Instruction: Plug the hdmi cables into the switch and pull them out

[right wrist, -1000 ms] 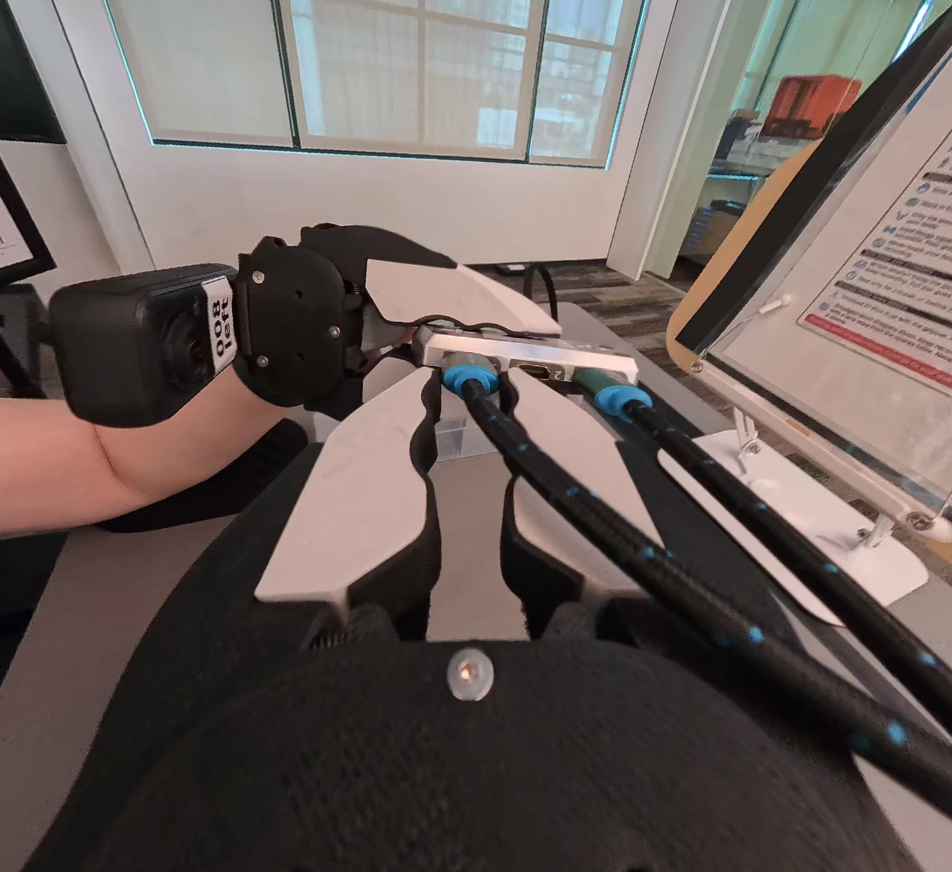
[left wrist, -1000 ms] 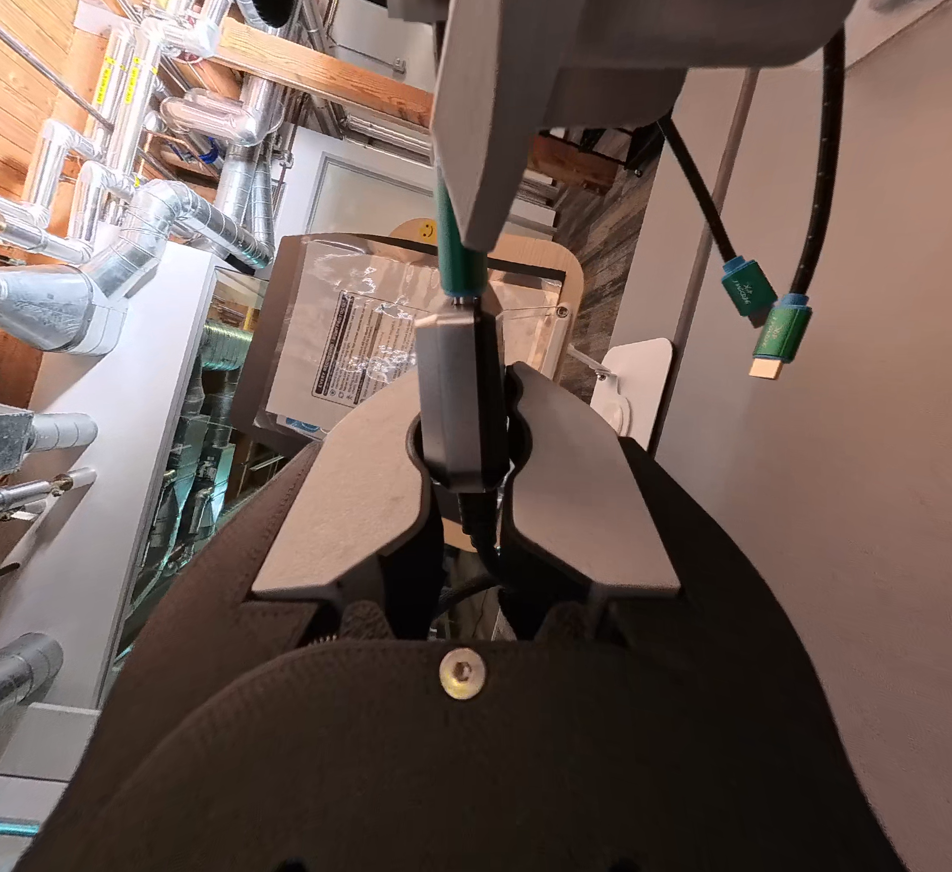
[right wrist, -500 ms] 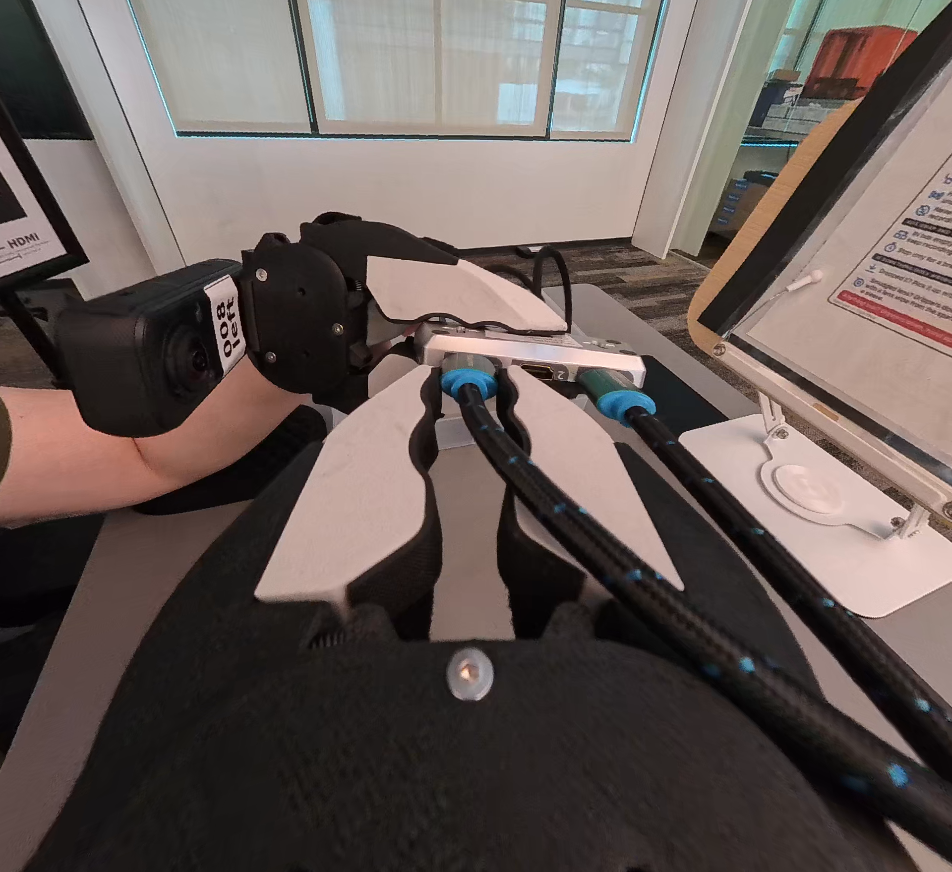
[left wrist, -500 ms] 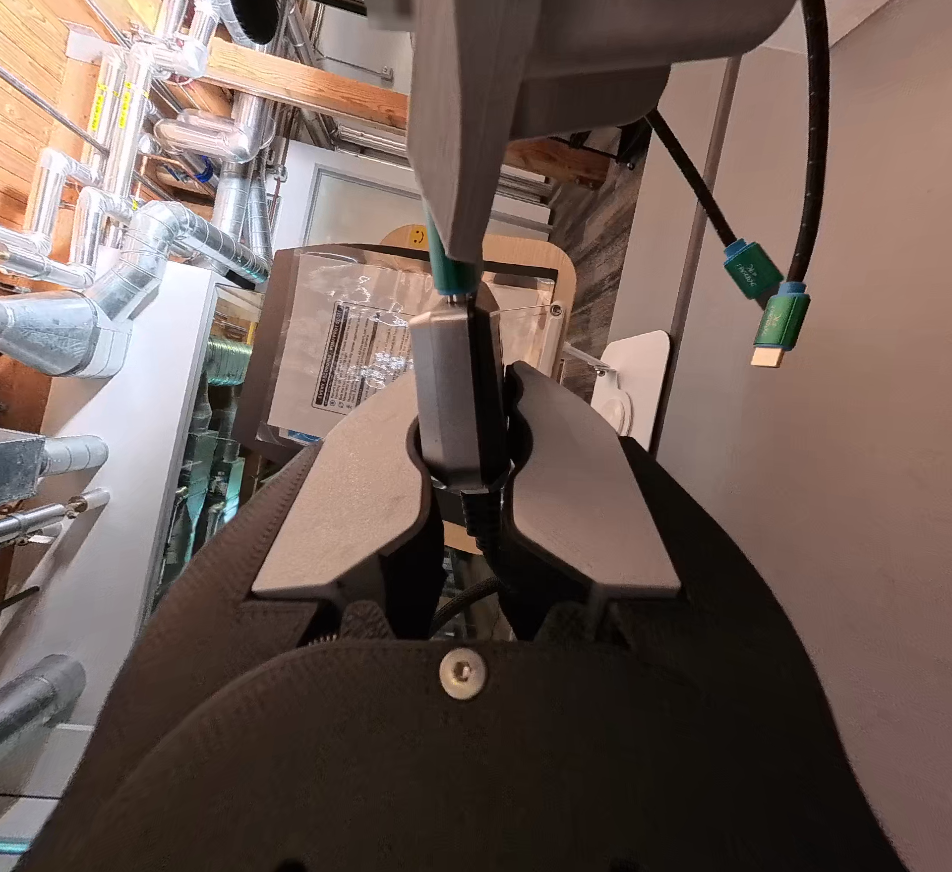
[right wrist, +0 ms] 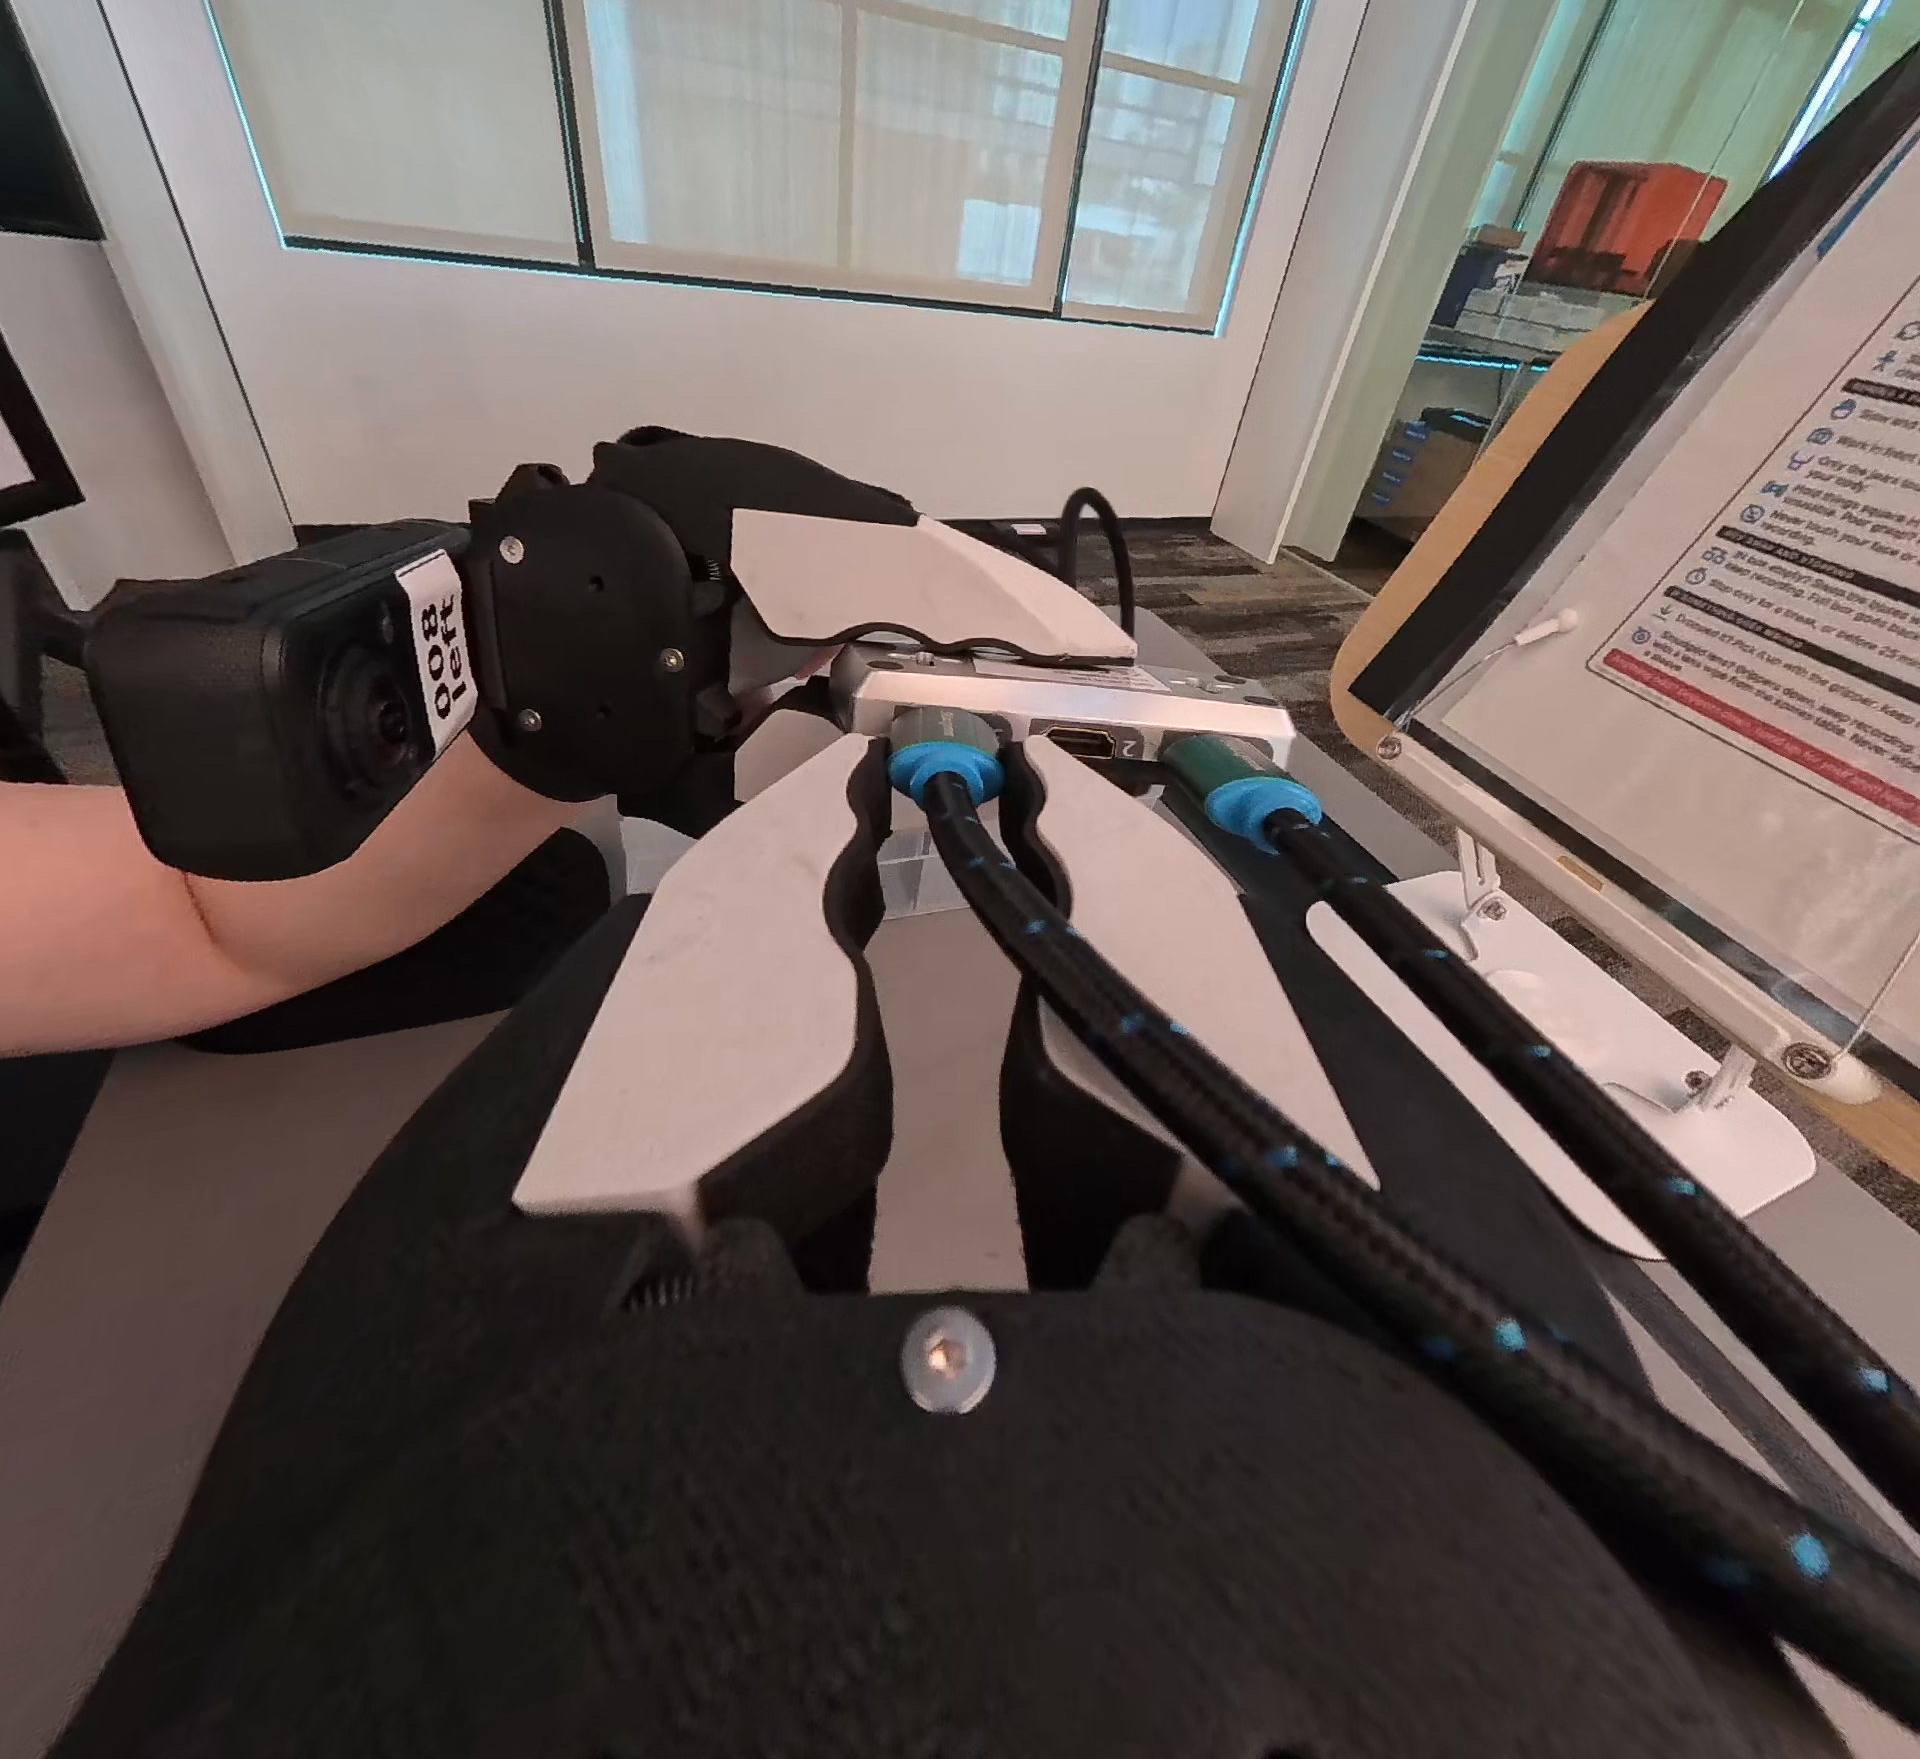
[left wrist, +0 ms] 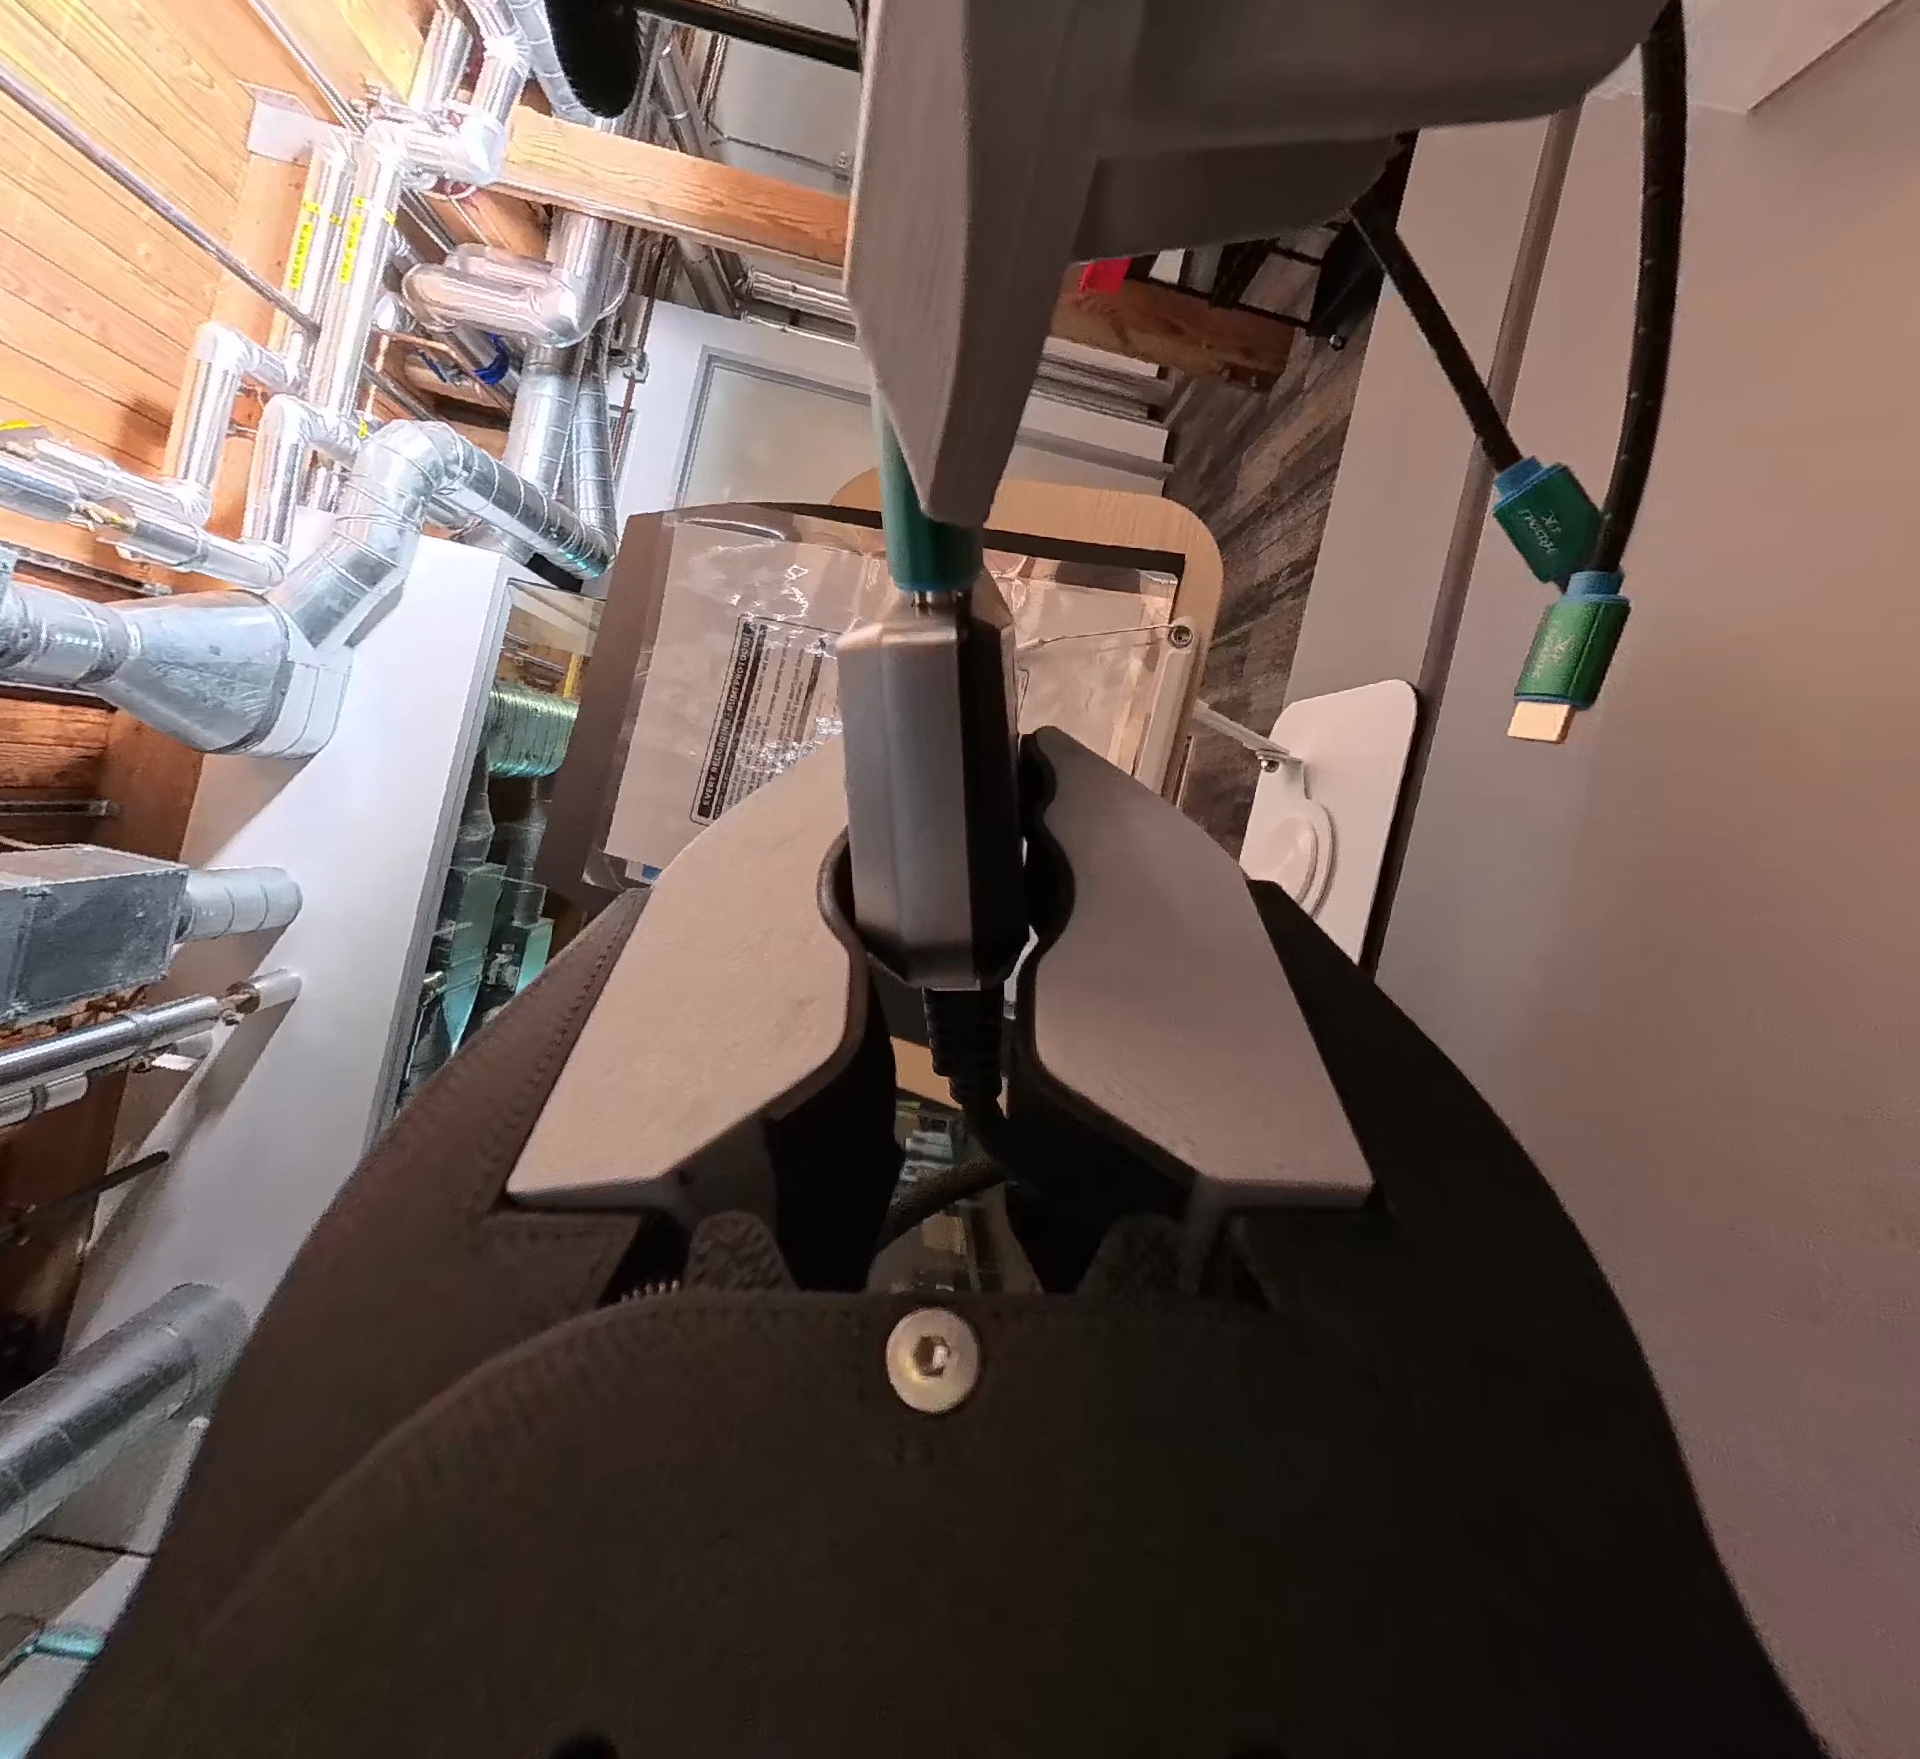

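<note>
The silver HDMI switch [left wrist: 914, 774] sits clamped in my left gripper [left wrist: 940, 826], which is shut on its end. In the right wrist view the switch [right wrist: 1081, 707] is held level above the table, with the left gripper [right wrist: 935, 649] on its left part. A green HDMI plug with a blue collar [right wrist: 940, 759] sits in the left port. My right gripper [right wrist: 945, 764] is shut on this plug, its braided cable running back between the fingers. A second plug [right wrist: 1236, 784] sits in the right port. The middle port [right wrist: 1081, 741] is empty.
Two loose green HDMI plugs [left wrist: 1569, 649] lie on the grey table [left wrist: 1714, 982]. An acrylic sign holder [right wrist: 1662, 670] on a white base [right wrist: 1558, 1013] stands close on the right. A person's forearm [right wrist: 208, 930] is behind the left gripper.
Both grippers keep their holds and both plugs stay in the switch. The views have shifted slightly; the switch and the sign look a little closer.
</note>
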A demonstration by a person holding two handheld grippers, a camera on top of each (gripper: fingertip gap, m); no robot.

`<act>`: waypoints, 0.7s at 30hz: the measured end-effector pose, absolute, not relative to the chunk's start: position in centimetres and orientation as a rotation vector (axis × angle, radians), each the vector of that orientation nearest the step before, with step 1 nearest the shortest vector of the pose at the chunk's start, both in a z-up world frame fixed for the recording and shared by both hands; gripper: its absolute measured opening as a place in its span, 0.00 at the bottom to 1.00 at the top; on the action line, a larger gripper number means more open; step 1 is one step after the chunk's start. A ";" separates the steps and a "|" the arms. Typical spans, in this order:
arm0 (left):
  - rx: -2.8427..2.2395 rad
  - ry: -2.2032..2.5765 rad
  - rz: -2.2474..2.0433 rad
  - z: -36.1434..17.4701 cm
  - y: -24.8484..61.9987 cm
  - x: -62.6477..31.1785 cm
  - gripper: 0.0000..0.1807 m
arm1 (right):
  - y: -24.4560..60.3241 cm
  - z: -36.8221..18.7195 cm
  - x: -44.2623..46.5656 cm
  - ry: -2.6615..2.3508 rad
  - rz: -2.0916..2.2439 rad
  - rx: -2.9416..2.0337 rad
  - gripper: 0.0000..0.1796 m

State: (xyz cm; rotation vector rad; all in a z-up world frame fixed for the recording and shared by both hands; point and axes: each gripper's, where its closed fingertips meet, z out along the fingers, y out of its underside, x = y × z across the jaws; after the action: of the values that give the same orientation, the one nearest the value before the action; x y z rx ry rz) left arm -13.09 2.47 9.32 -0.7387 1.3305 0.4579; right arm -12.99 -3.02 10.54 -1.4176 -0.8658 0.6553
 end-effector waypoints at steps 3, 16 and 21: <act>-0.728 1.330 0.452 9.4 2.3 -13.0 0.13 | -3.2 10.6 -13.0 -0.875 0.691 -1.425 0.12; -0.713 1.321 0.480 9.9 2.0 -12.9 0.12 | -3.5 10.9 -12.8 -0.889 0.712 -1.439 0.12; -0.822 1.247 0.679 10.5 5.2 -16.0 0.12 | -4.2 13.5 -10.7 -0.780 0.835 -1.380 0.12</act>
State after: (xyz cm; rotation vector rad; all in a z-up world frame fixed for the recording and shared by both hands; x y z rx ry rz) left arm -16.01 5.20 10.46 -0.8216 1.2474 0.6791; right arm -10.74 -4.19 13.55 -1.3803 -0.7797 0.8347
